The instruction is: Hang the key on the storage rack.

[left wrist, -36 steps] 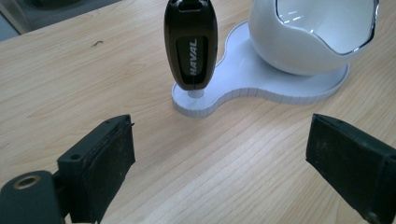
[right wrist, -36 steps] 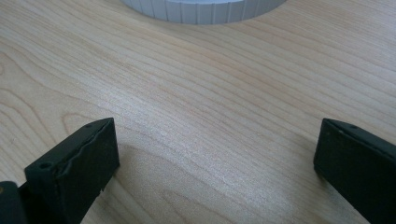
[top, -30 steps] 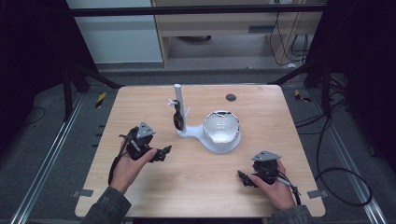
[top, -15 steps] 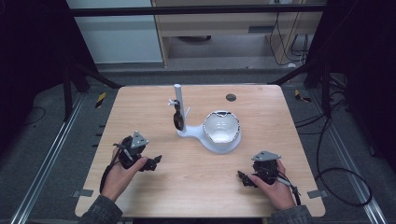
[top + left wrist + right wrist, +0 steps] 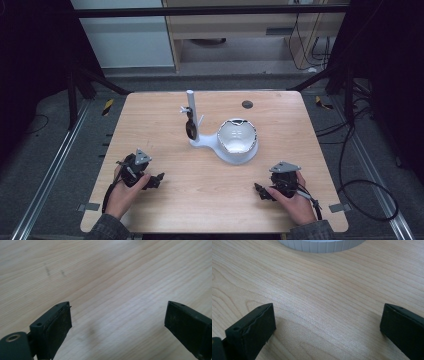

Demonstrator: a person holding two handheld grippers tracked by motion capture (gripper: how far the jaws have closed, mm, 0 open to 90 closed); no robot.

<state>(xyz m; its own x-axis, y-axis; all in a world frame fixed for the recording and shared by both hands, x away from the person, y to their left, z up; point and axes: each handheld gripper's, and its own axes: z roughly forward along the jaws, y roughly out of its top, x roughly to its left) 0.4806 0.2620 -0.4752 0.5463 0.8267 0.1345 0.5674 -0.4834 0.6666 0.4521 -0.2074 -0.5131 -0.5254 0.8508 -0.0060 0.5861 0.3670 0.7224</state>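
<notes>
On the pale wooden table (image 5: 210, 200), with its fine straight grain and rounded corners, two black two-jaw tools are resting near the front edge, each one held in a hand. The left gripper (image 5: 156, 180) is lying at the table's near left, its jaws spread wide with bare wood showing between them in the left gripper view; nothing is sitting between its flat, matte, rubbery-looking pads (image 5: 60, 327). The right gripper (image 5: 260, 191) is lying at the near right, its jaws likewise standing far apart and holding nothing, its pads (image 5: 253, 332) squared off and slightly worn at the edges. A grey three-cornered plate is riding on top of each.

Beyond them, near the table's middle and well apart from both, a white plastic stand (image 5: 220, 147) is sitting: a smooth teardrop-shaped base with a ribbed rim, carrying a round white bowl-like cup (image 5: 237, 136) with a jagged edge on its right and a slim upright white post (image 5: 191, 107) on its left. A small dark oval piece (image 5: 190, 127) is hanging against the post. A small dark round disc (image 5: 247, 104) is lying flat farther back.
</notes>
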